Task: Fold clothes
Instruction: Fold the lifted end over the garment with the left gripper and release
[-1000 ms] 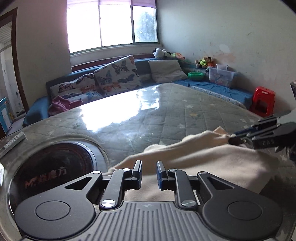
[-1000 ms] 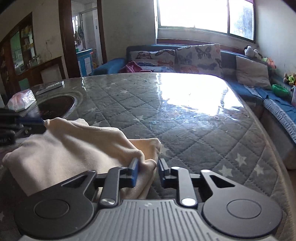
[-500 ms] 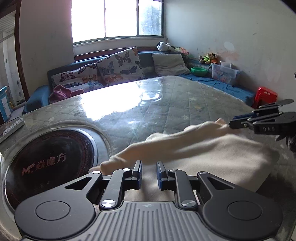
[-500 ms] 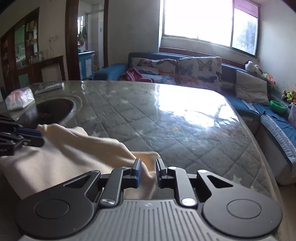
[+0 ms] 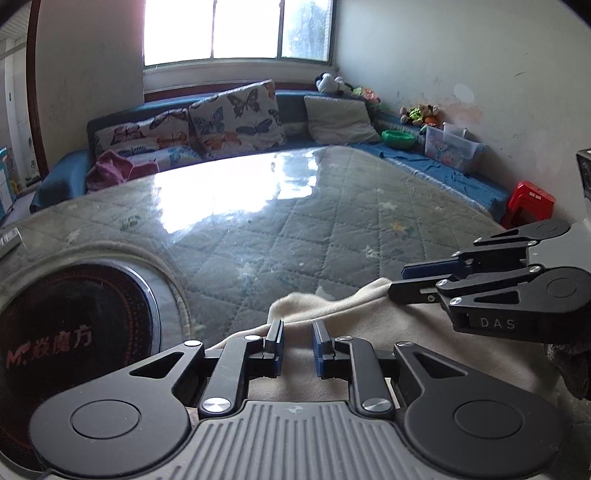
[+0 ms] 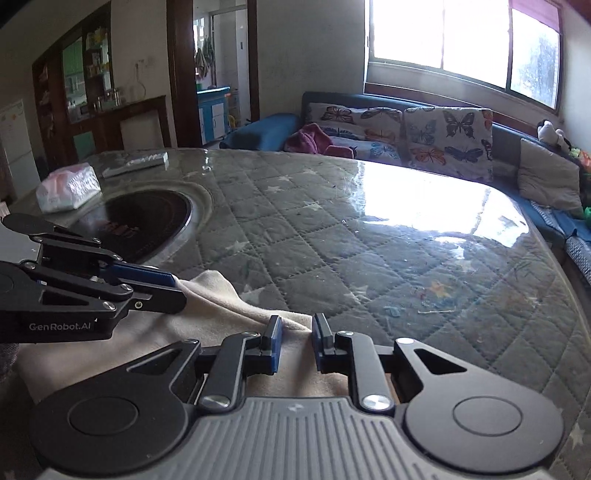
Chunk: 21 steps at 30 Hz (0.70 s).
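Gripping a cream garment (image 5: pixel 369 332) near the surface's (image 5: pixel 295 229) front edge, the left hand-held gripper (image 5: pixel 297 345) and right hand-held gripper (image 6: pixel 295 343) each pinch cloth. The right grip looks loose. If that cloth slips free, the fold could collapse unevenly.

From my feeds I see a bright window (image 5: pixel 236 29) above a blue sofa (image 5: pixel 55 173) lined with butterfly cushions (image 5: pixel 236 114). Daylight glares off the tabletop (image 5: pixel 332 206), a quilted grey cover under glass, with a dark round cooktop (image 6: pixel 147 218) set into it. A red stool (image 5: pixel 530 203) stands by the stained white wall (image 5: pixel 461 55). A dark-framed doorway (image 6: pixel 218 74) opens beyond.
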Available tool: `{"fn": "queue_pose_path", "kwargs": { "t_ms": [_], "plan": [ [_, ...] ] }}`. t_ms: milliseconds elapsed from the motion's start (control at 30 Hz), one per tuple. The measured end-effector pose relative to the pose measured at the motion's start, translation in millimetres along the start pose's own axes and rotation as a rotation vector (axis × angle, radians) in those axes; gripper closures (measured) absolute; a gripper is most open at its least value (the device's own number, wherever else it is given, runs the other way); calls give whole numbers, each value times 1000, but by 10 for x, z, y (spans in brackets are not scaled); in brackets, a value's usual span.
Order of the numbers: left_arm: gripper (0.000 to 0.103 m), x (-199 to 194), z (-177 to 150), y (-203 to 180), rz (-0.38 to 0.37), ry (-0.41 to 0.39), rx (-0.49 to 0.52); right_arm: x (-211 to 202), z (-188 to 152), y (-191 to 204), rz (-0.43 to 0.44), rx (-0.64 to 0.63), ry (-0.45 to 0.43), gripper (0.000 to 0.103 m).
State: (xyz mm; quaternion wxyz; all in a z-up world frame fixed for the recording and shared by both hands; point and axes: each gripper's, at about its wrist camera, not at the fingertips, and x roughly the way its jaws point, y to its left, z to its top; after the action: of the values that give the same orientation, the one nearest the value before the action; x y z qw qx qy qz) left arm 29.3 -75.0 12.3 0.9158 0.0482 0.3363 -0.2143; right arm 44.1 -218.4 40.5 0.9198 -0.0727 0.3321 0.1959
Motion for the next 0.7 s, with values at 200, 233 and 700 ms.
{"fn": "queue_pose_path", "kwargs": {
  "t_ms": [200, 233, 700],
  "plan": [
    [83, 16, -7, 5, 0, -6, -4, -54, 7, 55, -8, -36, -24, 76],
    [83, 17, -7, 0, 2, -7, -2, -54, 5, 65, -4, -38, -23, 75],
    [77, -249, -36, -87, -23, -52, -23, -445, -173, 187, 4, -104, -61, 69]
  ]
}}
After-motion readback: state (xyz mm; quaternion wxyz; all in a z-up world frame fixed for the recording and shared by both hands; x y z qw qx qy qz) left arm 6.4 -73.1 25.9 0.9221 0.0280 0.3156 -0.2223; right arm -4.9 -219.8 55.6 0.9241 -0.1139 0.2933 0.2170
